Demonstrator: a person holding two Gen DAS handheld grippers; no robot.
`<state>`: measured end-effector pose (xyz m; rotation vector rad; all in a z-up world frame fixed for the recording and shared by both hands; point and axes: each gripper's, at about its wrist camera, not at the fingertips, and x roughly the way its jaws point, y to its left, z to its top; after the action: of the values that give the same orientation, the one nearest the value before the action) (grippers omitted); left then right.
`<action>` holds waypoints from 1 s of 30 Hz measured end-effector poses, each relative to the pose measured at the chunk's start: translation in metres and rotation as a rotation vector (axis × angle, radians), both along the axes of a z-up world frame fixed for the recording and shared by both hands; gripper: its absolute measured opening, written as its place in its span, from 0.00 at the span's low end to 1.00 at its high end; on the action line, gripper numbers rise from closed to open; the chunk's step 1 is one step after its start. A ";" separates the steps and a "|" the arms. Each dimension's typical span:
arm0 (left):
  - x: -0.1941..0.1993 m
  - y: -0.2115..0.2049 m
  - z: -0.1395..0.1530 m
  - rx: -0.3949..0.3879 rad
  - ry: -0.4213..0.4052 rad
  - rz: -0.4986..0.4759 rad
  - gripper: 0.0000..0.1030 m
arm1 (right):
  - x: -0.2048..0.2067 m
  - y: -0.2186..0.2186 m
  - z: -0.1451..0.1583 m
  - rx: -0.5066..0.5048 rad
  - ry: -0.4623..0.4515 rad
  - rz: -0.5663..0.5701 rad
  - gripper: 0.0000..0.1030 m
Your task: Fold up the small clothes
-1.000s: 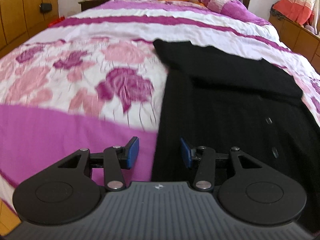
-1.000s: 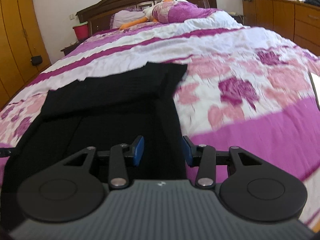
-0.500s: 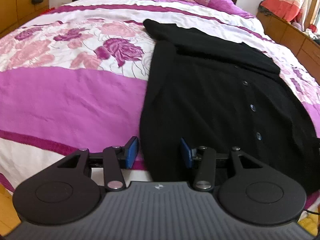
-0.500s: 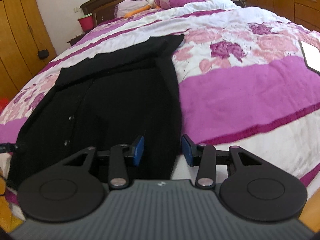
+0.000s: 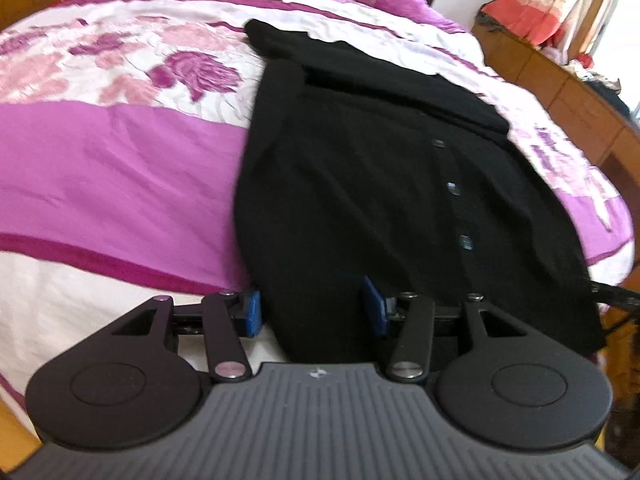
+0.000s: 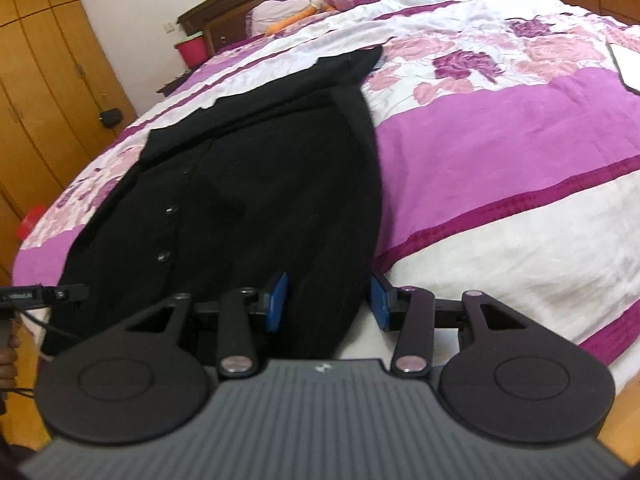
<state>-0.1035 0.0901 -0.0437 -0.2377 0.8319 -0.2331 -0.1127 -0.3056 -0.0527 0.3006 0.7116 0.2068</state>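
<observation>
Black ribbed-knit cardigan (image 5: 360, 184) flat on smooth floral quilt (image 5: 120, 160).

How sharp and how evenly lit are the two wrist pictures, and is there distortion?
Left wrist view: the bedspread is motion-smeared, the black cardigan nearly textureless, the curtain corner overexposed. Right wrist view: soft too, the wardrobe bowed by the fisheye, the cardigan showing only its buttons; daylight is flat, without hard shadows.

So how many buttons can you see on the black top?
3, in the left wrist view, running down the black knitted cardigan: top, middle, bottom. More may be hidden under the folded part.
</observation>
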 end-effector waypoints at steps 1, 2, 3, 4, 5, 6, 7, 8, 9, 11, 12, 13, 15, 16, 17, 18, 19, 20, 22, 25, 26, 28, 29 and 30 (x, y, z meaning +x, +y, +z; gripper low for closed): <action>-0.001 -0.001 -0.001 -0.007 -0.003 -0.008 0.53 | -0.001 0.001 0.000 0.001 -0.002 0.009 0.45; -0.002 -0.003 -0.003 -0.008 -0.007 -0.011 0.53 | -0.001 0.003 0.000 -0.004 -0.004 0.016 0.45; -0.001 -0.005 -0.004 -0.003 -0.008 -0.006 0.53 | -0.001 0.005 -0.001 -0.011 -0.007 0.021 0.45; 0.001 -0.007 -0.006 -0.001 -0.006 -0.004 0.53 | -0.001 0.006 -0.002 -0.018 -0.009 0.023 0.45; 0.004 -0.009 -0.007 -0.001 -0.007 -0.008 0.53 | 0.000 0.008 -0.004 -0.023 -0.012 0.028 0.45; 0.009 -0.011 -0.010 -0.002 -0.004 -0.012 0.53 | 0.001 0.008 -0.005 -0.023 -0.014 0.032 0.45; 0.012 -0.012 -0.011 -0.002 0.000 -0.013 0.53 | 0.003 0.008 -0.007 -0.022 -0.014 0.037 0.45; 0.015 -0.013 -0.012 -0.002 0.002 -0.015 0.53 | 0.004 0.008 -0.008 -0.023 -0.016 0.040 0.45; 0.017 -0.014 -0.014 -0.003 0.004 -0.016 0.53 | 0.003 0.009 -0.007 -0.026 -0.017 0.043 0.45; 0.015 -0.017 -0.014 0.009 -0.003 -0.028 0.53 | 0.000 0.010 -0.007 -0.038 -0.024 0.052 0.45; 0.014 -0.018 -0.015 0.012 -0.006 -0.037 0.53 | -0.001 0.011 -0.007 -0.047 -0.030 0.060 0.45; 0.013 -0.019 -0.015 0.011 -0.006 -0.048 0.53 | -0.003 0.012 -0.008 -0.055 -0.036 0.066 0.45; 0.013 -0.022 -0.018 0.007 -0.004 -0.064 0.51 | -0.004 0.014 -0.008 -0.078 -0.046 0.075 0.44; 0.013 -0.022 -0.018 0.005 -0.004 -0.065 0.48 | -0.003 0.015 -0.008 -0.080 -0.050 0.076 0.35; 0.013 -0.022 -0.018 -0.002 -0.003 -0.064 0.35 | -0.003 0.014 -0.007 -0.072 -0.054 0.073 0.27; 0.014 -0.020 -0.018 -0.026 0.001 -0.060 0.21 | -0.002 0.012 -0.006 -0.052 -0.055 0.070 0.13; 0.014 -0.018 -0.017 -0.059 0.005 -0.061 0.16 | -0.001 0.009 -0.004 -0.019 -0.055 0.076 0.11; 0.015 -0.014 -0.016 -0.098 0.008 -0.062 0.12 | 0.000 0.006 -0.003 0.030 -0.060 0.081 0.10; 0.014 -0.009 -0.012 -0.142 -0.007 -0.065 0.10 | 0.000 0.002 0.003 0.080 -0.087 0.088 0.09; 0.014 0.000 0.001 -0.232 -0.058 -0.069 0.08 | 0.001 -0.005 0.013 0.147 -0.139 0.095 0.09; 0.014 0.003 0.006 -0.263 -0.075 -0.068 0.08 | 0.002 -0.008 0.016 0.181 -0.155 0.092 0.09; 0.017 0.009 0.017 -0.313 -0.113 -0.058 0.07 | 0.006 -0.013 0.021 0.236 -0.179 0.078 0.09; 0.020 0.011 0.023 -0.328 -0.128 -0.049 0.07 | 0.009 -0.016 0.023 0.265 -0.193 0.069 0.09; 0.023 0.013 0.028 -0.339 -0.146 -0.037 0.07 | 0.011 -0.017 0.025 0.289 -0.204 0.060 0.09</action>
<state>-0.0810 0.1026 -0.0154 -0.5173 0.6489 -0.4224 -0.1018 -0.3227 -0.0276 0.5261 0.4880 0.3927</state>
